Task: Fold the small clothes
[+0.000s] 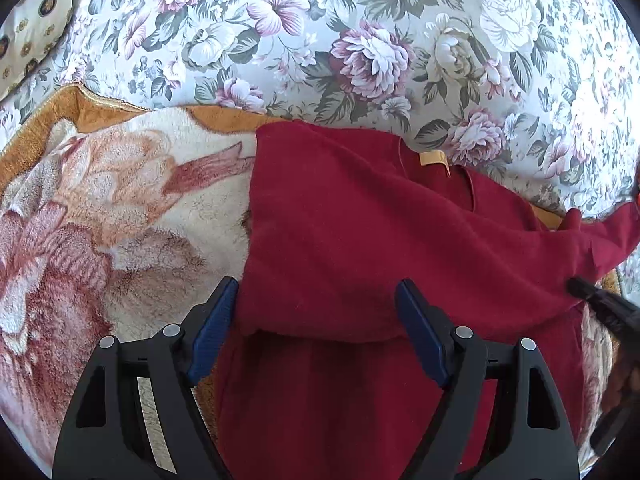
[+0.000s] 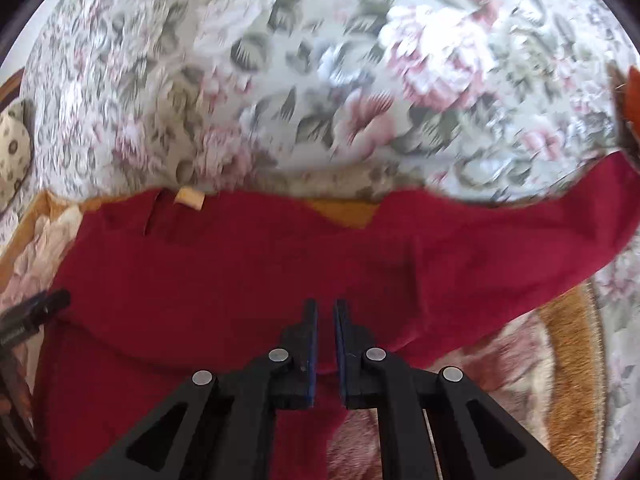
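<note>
A dark red sweater with a tan neck label lies on a fleece blanket. Its left side is folded over the body. My left gripper is open, its blue pads either side of the folded edge, holding nothing. In the right wrist view the sweater fills the middle, with one sleeve lifted off toward the right. My right gripper is shut on the sweater's fabric near the sleeve's base. Its tip shows in the left wrist view.
A floral cushion or sofa back rises behind the blanket. A patterned pillow sits at the far left. The blanket's orange border runs along the right. The right wrist view is motion-blurred.
</note>
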